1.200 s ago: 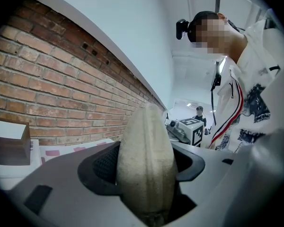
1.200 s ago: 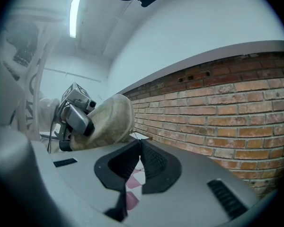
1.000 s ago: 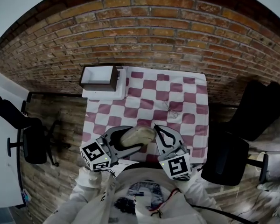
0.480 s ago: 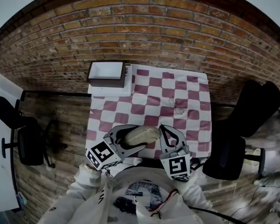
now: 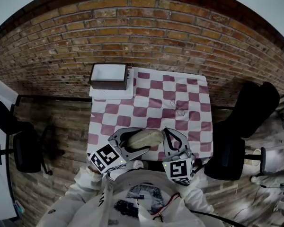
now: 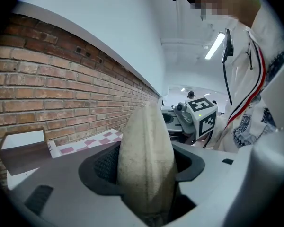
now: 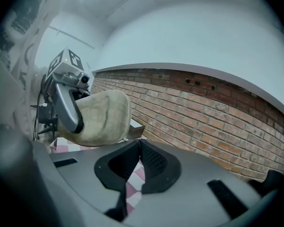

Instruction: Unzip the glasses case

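Observation:
My left gripper [image 5: 139, 140] is shut on a beige fabric glasses case [image 5: 146, 137], held above the near edge of the checkered tablecloth [image 5: 151, 93]. In the left gripper view the case [image 6: 146, 164] stands on edge, clamped between the two dark pads. My right gripper [image 5: 166, 131] is just right of the case with its jaws shut, tips close to the case's right end. From the right gripper view the tips [image 7: 138, 143] meet with nothing visible between them. There the case [image 7: 102, 117] hangs to the upper left in the left gripper [image 7: 68, 103].
A brown box with a white inside [image 5: 109, 76] sits on a white sheet at the table's back left corner. A small wire-like object [image 5: 181, 105] lies on the cloth at the right. Black office chairs [image 5: 227, 155] stand right and left. A brick wall runs behind the table.
Both grippers, with the case, have shifted a little across the near edge of the table and rolled slightly. The left still holds the case and the right stays shut.

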Motion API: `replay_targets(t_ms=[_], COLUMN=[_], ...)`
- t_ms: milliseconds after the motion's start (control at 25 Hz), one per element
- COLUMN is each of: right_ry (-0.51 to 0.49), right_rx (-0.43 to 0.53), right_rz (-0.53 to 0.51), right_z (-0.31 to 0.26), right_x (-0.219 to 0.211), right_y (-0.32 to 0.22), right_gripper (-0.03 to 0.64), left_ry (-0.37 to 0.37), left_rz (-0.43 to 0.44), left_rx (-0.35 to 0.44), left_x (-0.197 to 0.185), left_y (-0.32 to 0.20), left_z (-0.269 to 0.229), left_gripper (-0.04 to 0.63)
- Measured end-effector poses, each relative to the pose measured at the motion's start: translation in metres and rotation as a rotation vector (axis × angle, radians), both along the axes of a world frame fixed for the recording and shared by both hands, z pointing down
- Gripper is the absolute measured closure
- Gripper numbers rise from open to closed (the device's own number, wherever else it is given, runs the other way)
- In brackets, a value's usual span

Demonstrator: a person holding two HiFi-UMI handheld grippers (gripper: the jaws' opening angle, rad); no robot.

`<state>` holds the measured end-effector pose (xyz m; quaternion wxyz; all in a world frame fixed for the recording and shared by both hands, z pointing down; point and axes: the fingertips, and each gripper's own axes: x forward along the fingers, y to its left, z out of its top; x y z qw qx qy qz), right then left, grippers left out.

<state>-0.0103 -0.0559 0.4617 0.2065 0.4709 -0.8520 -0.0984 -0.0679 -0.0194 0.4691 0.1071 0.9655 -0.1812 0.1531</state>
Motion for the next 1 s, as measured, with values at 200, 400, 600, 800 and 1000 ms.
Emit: replay_targets(t_ms=[200, 400, 600, 800, 1000], right_ry=[0.024, 0.029, 0.052, 0.080, 0.095], right_rx=[0.000, -0.008, 0.007, 0.002, 0.004], right_rz=[0.008, 0.018, 0.004, 0.008, 0.019], right_z=[0.003, 0.006, 0.008, 0.014, 0.014], right_x=[0.004, 0.010, 0.009, 0.013, 0.017], right_y=[-0.003, -0.008, -0.012, -0.014, -0.012], right_gripper=[0.600, 0.600, 0.600, 0.600, 0.600], left_ry=[-0.015, -0.075, -0.128, -0.164, -0.204], left_rz=[0.012, 0.008, 0.013, 0.008, 0.017], left_rx=[0.025, 0.034, 0.039, 0.051, 0.063], left_x=[0.005, 0.008, 0.006, 0.009, 0.013], left_y=[-0.005, -0.010, -0.013, -0.015, -0.012], left_z=[0.003, 0.009, 0.012, 0.017, 0.021], left_gripper=[0.304, 0.305, 0.305, 0.305, 0.305])
